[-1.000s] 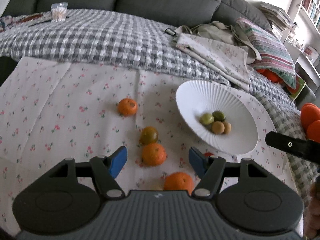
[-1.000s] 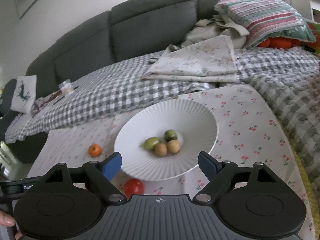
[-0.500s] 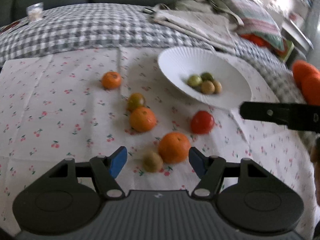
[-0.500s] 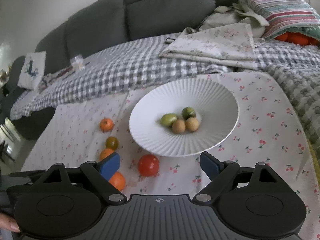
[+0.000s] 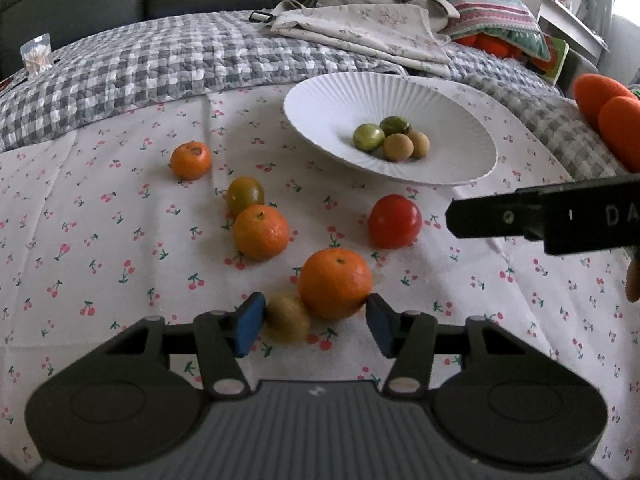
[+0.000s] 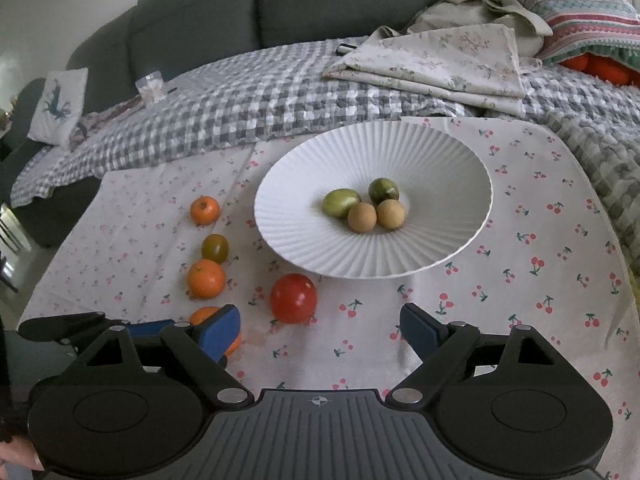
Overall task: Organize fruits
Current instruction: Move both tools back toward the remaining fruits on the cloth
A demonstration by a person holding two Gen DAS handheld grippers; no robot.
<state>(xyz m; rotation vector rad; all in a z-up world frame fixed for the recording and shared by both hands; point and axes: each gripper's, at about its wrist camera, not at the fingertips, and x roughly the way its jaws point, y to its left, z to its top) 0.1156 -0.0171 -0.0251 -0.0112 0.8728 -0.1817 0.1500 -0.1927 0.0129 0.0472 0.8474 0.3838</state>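
A white ribbed bowl (image 5: 320,112) (image 6: 440,160) holds two green and two tan small fruits (image 6: 362,218). On the cherry-print cloth lie a red tomato (image 5: 395,221) (image 6: 293,298), three oranges (image 5: 335,284) (image 5: 261,232) (image 5: 191,161), a green-orange tomato (image 5: 245,195) and a small brown-green fruit (image 5: 287,318). My left gripper (image 5: 314,324) is open, its fingers on either side of the near orange and the small fruit. My right gripper (image 6: 320,330) is open and empty, above the cloth in front of the bowl, right of the red tomato.
A grey checked blanket (image 6: 260,96) covers the sofa behind. Folded floral cloths (image 6: 436,60) and a striped pillow (image 6: 580,12) lie at the back right. A small clear packet (image 5: 37,53) sits far left. The right gripper's black body (image 5: 540,216) reaches in from the right.
My left gripper has moved forward and down, so the near orange and small fruit now sit between its fingers. My right gripper has drawn back and risen; more fruit shows on its left.
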